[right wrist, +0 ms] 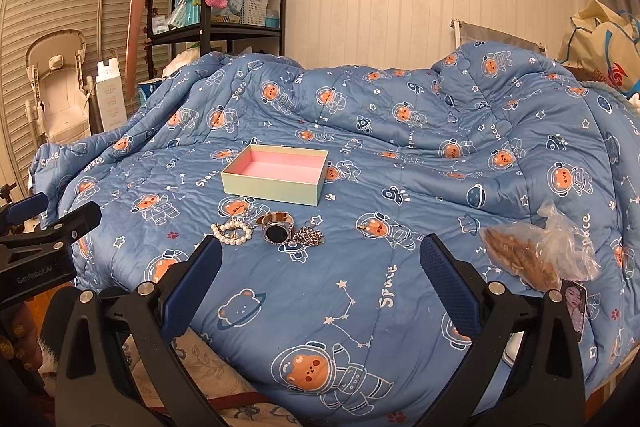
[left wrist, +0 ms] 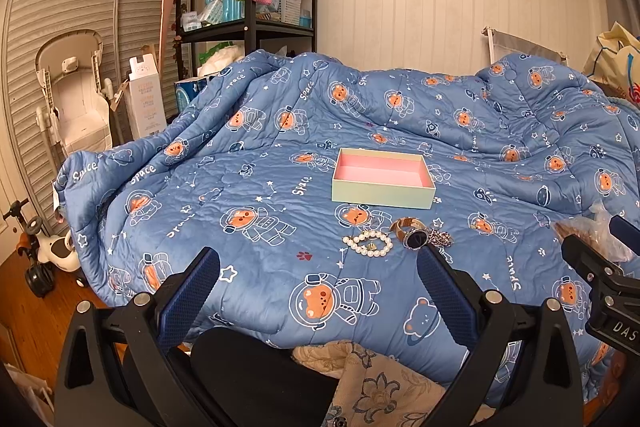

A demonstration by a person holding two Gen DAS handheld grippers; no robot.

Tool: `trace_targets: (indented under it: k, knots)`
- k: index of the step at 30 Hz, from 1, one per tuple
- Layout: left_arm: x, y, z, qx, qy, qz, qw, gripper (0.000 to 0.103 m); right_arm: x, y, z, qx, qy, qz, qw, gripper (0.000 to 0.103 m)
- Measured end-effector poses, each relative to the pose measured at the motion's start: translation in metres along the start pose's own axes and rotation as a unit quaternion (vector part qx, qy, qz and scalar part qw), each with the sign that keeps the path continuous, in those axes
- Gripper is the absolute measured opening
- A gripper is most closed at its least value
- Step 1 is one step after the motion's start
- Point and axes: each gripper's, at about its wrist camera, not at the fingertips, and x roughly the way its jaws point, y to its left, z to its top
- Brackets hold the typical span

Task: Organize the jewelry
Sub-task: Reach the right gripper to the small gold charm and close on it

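Left wrist view: left gripper (left wrist: 319,261) hangs over the near edge of the bed, fingers spread wide, nothing btwn them. Blue space-bear quilt (left wrist: 256,195) covers the bed. Open box (left wrist: 383,180), pale green outside w/ pink lining, sits mid-quilt, nothing visible inside. Just nearer than the box lie 3 pieces in a row: pearl bracelet (left wrist: 368,244) on the left, gold watch (left wrist: 411,231) touching it, sparkly chain (left wrist: 441,238) against the watch's right side. Right gripper (left wrist: 600,267) pokes in at the right edge.

Right wrist view: right gripper (right wrist: 321,257) also spread wide, holding nothing, above the quilt's near edge. Box (right wrist: 276,175) sits left of centre; bracelet (right wrist: 232,232), watch (right wrist: 277,230) and chain (right wrist: 310,237) lie just nearer than it. Clear plastic bag (right wrist: 540,251) w/ brown contents lies toward the quilt's right edge, well apart from the jewelry. Left gripper (right wrist: 52,227) shows at the left edge.
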Motion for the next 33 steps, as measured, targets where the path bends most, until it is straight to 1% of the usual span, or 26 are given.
trace_targets:
  k: [3,6,9,12,14,15,19,21,23,26,27,29,30,32,33]
  knots:
    - [0.001,-0.001,0.0,-0.001,0.006,-0.008,1.0,0.097,0.005,0.0,-0.001,0.001,0.008,0.001,1.0,0.098]
    - [0.007,-0.001,-0.001,-0.006,0.02,-0.023,0.9995,0.097,0.015,-0.003,-0.003,0.006,0.025,0.009,1.0,0.098]
    - [0.02,0.002,-0.001,-0.014,0.046,-0.046,0.9978,0.097,0.035,-0.01,-0.007,0.018,0.06,0.023,0.998,0.098]
    - [0.039,0.012,-0.002,-0.035,0.069,-0.086,0.9933,0.097,0.057,-0.017,-0.013,0.024,0.087,0.031,0.995,0.098]
    - [0.054,0.015,-0.003,-0.037,0.079,-0.101,0.991,0.097,0.076,-0.023,-0.017,0.024,0.103,0.036,0.994,0.098]
    - [0.064,0.017,-0.004,-0.034,0.086,-0.106,0.99,0.097,0.087,-0.026,-0.019,0.025,0.11,0.036,0.993,0.098]
    - [0.107,0.017,-0.01,-0.007,0.115,-0.101,0.9882,0.097,0.137,-0.044,-0.023,0.039,0.148,0.039,0.987,0.097]
    - [0.127,0.016,-0.012,0.002,0.127,-0.105,0.9863,0.096,0.161,-0.053,-0.025,0.041,0.161,0.03,0.986,0.095]
    - [0.144,0.014,-0.012,0.006,0.137,-0.111,0.9843,0.095,0.183,-0.061,-0.024,0.039,0.17,0.024,0.984,0.089]
    - [0.168,0.006,-0.011,0.02,0.143,-0.12,0.9823,0.093,0.214,-0.069,-0.025,0.035,0.188,0.024,0.981,0.086]
    - [0.176,0.002,-0.011,0.027,0.145,-0.123,0.9814,0.091,0.223,-0.072,-0.025,0.034,0.192,0.025,0.981,0.086]
    - [0.189,-0.005,-0.012,0.04,0.152,-0.125,0.9796,0.086,0.24,-0.076,-0.026,0.028,0.199,0.022,0.979,0.078]
    - [0.194,-0.007,-0.012,0.043,0.156,-0.128,0.9785,0.083,0.247,-0.078,-0.026,0.026,0.204,0.023,0.978,0.077]
    - [0.203,-0.009,-0.013,0.047,0.161,-0.135,0.9765,0.079,0.262,-0.084,-0.025,0.029,0.211,0.022,0.977,0.07]
    - [0.207,-0.009,-0.013,0.047,0.164,-0.136,0.976,0.077,0.268,-0.088,-0.025,0.032,0.214,0.023,0.976,0.069]
